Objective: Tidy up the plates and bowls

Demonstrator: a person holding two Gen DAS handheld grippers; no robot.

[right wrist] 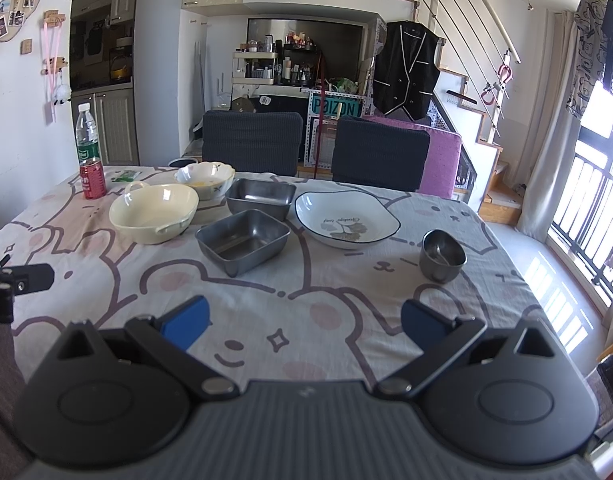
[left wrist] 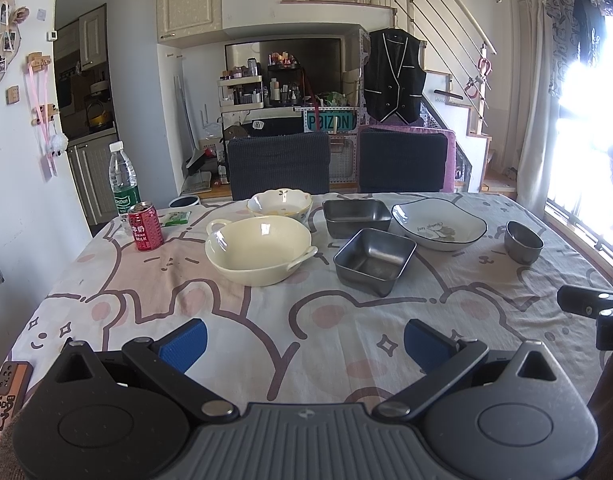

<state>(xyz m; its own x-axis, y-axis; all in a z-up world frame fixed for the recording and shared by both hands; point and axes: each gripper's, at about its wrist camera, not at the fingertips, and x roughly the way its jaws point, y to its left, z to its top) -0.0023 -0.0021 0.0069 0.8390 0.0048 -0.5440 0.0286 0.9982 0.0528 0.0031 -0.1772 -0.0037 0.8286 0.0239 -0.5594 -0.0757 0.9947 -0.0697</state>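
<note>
On the cartoon tablecloth stand a cream two-handled bowl (left wrist: 258, 249) (right wrist: 154, 212), a small flower-patterned bowl (left wrist: 279, 205) (right wrist: 204, 179) behind it, two square steel trays, near (left wrist: 374, 261) (right wrist: 242, 240) and far (left wrist: 356, 216) (right wrist: 260, 197), a white dark-rimmed plate (left wrist: 438, 226) (right wrist: 346, 218) and a small round steel bowl (left wrist: 523, 241) (right wrist: 442, 255) at the right. My left gripper (left wrist: 304, 346) is open and empty above the near table edge. My right gripper (right wrist: 304, 328) is open and empty, also at the near edge, short of the dishes.
A red can (left wrist: 145, 227) (right wrist: 92, 178), a water bottle (left wrist: 123, 178) (right wrist: 87, 132) and a green packet (left wrist: 176, 218) stand at the far left. Two dark chairs (left wrist: 280, 166) (left wrist: 402, 160) are behind the table. A phone (left wrist: 6, 396) lies at the near left edge.
</note>
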